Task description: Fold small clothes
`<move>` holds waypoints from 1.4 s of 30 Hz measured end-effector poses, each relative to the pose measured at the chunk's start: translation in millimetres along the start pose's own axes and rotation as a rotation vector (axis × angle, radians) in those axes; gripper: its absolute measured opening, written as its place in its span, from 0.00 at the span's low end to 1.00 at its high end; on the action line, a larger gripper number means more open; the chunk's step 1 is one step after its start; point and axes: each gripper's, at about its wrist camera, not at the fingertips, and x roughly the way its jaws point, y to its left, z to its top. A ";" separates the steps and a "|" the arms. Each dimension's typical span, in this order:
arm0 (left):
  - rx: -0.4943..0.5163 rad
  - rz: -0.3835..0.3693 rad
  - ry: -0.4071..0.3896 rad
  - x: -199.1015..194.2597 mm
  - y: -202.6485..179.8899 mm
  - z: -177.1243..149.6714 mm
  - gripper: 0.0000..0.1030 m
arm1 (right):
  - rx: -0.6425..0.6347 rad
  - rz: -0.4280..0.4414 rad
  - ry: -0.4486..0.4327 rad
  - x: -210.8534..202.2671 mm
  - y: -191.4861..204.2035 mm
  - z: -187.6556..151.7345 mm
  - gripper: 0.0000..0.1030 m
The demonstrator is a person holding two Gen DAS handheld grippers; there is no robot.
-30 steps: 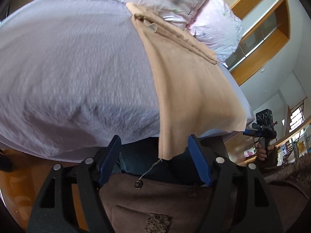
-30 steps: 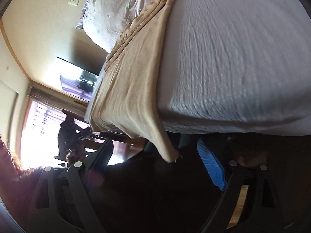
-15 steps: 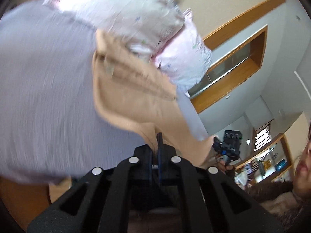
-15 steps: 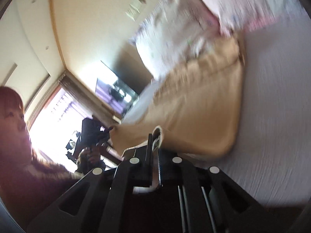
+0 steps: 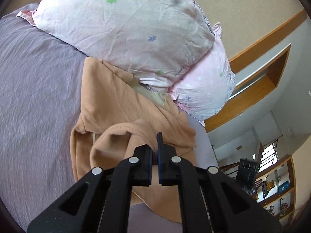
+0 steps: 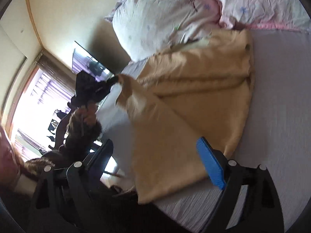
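Observation:
A tan garment [image 5: 120, 104] lies on the grey-lilac bed sheet [image 5: 35, 89], its far end against the pillows. My left gripper [image 5: 154, 145] is shut on a bunched corner of the tan garment, folded over toward the pillows. In the right wrist view the same tan garment [image 6: 194, 97] is spread and partly folded, and the left gripper [image 6: 114, 80] pinches its lifted corner at the left. My right gripper [image 6: 155, 151] is open, its jaws wide apart just above the near part of the garment, with one blue pad [image 6: 210, 163] showing.
Two floral pillows [image 5: 124, 25] lie at the head of the bed. The bed edge [image 6: 194, 203] runs near my right gripper. A window [image 6: 33, 101] and a wall screen [image 6: 91, 64] are at the left; wooden shelves [image 5: 278, 186] stand beyond the bed.
Both grippers closed on the garment's hanging end and carried it up over the bed toward the pillows. The right gripper has since opened and let go; the left still holds its corner.

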 end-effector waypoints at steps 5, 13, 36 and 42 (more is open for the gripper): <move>0.026 -0.003 0.003 1.2 -1.2 5.6 0.04 | 0.304 -0.017 0.004 4.0 -30.4 -50.8 0.80; 0.026 0.005 -0.001 1.7 2.9 6.7 0.04 | 0.325 0.149 0.066 41.8 -19.6 -74.2 0.48; 0.013 0.025 0.017 8.0 5.5 3.4 0.04 | 0.112 -0.101 0.114 46.5 30.5 -79.0 0.58; 0.006 0.029 0.014 6.4 7.1 3.2 0.04 | 0.173 0.012 0.107 61.5 15.4 -87.2 0.08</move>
